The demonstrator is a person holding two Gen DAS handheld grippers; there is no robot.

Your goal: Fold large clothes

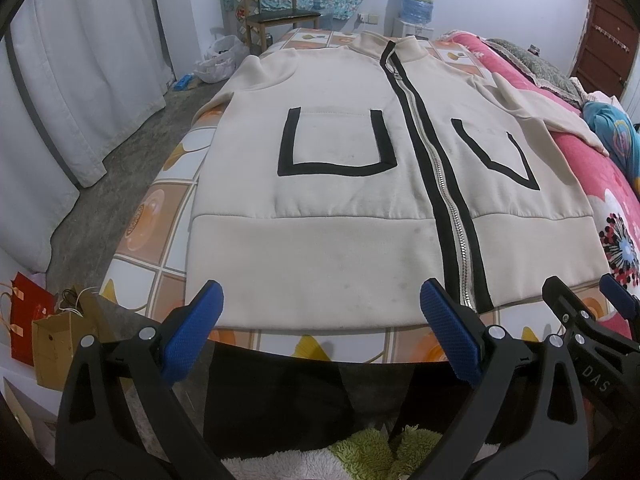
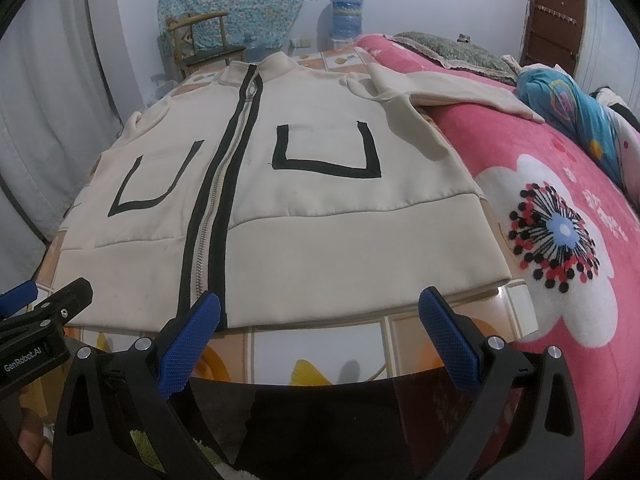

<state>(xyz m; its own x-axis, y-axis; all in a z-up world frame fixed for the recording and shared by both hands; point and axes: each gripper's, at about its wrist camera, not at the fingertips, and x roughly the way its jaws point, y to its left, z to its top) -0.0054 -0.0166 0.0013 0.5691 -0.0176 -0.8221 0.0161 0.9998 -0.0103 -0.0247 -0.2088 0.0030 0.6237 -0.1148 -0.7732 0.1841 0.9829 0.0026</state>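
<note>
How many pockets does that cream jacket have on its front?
2 black-trimmed pockets on the jacket: one left of the zipper, one right of it. Others may be hidden.

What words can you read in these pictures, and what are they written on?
"GenRobot.AI": on the body of the left claw, seen from the right wrist view.
"DAS": on the body of the right claw, seen from the left wrist view; possibly part of a longer word.
The jacket shows no words.

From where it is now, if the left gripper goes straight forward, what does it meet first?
Most likely the bottom hem of the cream jacket, left of its zipper. The left gripper is open and empty; depth is uncertain, so it might pass just above.
</note>
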